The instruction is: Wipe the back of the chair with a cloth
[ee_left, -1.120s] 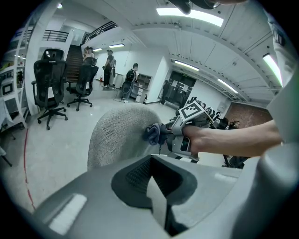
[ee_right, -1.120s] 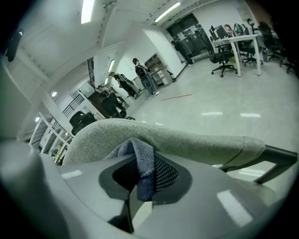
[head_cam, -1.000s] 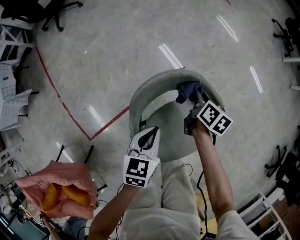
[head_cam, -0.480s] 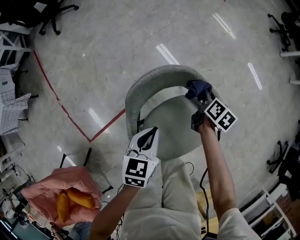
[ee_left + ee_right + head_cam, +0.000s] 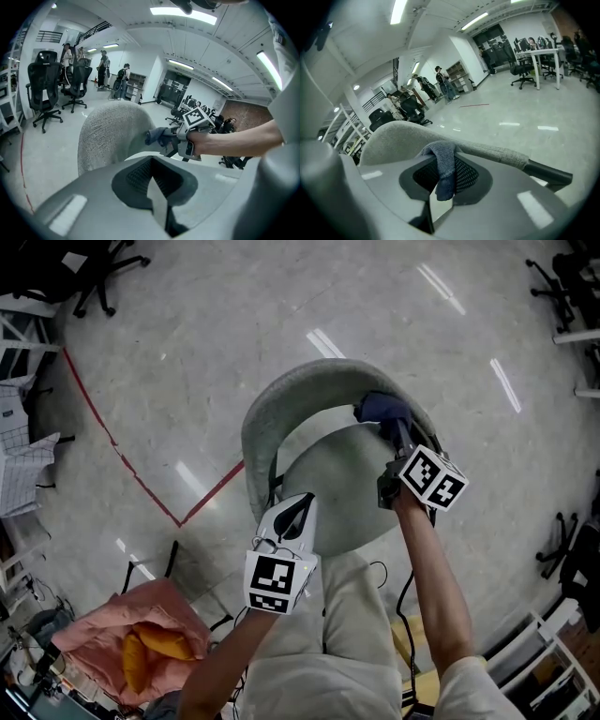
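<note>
Spreading beneath the right gripper (image 5: pixel 397 439), the glossy grey floor (image 5: pixel 187 343) carries a red tape line (image 5: pixel 122 460). That gripper clamps a dark blue, nubby cloth (image 5: pixel 380 409) onto the curved, fuzzy chair back (image 5: pixel 267 409) at its tips, slightly farther back along the rim than half a second ago. The left gripper (image 5: pixel 298 509), jaws together and empty, hovers short of the chair back.

Ceiling strips (image 5: pixel 183 14) flood my views brightly, streaking glare across the glossy floor (image 5: pixel 187 352), while fisheye edges bend and darken.

The cloth (image 5: pixel 380 409) rests on the chair back's (image 5: pixel 270 411) right end — seat (image 5: pixel 328 486) inside its curve.
</note>
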Demonstrator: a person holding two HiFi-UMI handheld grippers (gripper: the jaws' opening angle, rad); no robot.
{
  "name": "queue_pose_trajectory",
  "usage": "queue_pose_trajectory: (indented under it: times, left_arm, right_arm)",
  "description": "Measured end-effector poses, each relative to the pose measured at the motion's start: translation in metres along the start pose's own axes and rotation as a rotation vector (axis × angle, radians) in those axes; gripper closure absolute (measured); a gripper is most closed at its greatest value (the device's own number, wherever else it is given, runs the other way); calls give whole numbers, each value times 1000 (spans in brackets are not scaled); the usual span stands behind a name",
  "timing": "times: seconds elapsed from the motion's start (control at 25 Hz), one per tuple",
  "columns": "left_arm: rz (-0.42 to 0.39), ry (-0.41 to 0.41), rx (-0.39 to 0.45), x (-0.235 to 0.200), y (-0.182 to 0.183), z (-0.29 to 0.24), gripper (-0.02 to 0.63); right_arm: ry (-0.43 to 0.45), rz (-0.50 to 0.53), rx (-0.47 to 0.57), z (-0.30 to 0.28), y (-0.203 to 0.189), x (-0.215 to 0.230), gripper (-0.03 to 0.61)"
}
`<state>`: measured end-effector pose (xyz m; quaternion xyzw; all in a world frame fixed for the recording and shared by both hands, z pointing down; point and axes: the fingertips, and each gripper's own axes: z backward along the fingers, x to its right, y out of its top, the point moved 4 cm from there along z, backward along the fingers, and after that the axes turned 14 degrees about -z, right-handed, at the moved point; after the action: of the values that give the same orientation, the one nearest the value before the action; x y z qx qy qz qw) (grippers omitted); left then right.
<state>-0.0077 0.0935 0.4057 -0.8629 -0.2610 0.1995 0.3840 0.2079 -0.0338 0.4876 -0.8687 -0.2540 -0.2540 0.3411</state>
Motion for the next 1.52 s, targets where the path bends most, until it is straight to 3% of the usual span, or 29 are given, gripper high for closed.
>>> queue_pose_trajectory:
  times: [0.32,0.64,1.0,1.52]
  left_arm:
    - [-1,0,6,4,-5,12,612]
    - [7,26,-6,9,-23,33,612]
    - [-1,97,15,-5,-48,63,612]
    - [78,172,-51,-36,-95,93,612]
  right_arm:
    - [98,175,-49,28,-22,-23,500]
    - [198,379,-188,59,-78,-44,500]
    - [271,507,-321,66,-145,-65,500]
    - [304,697,-500,60,-233,-82,500]
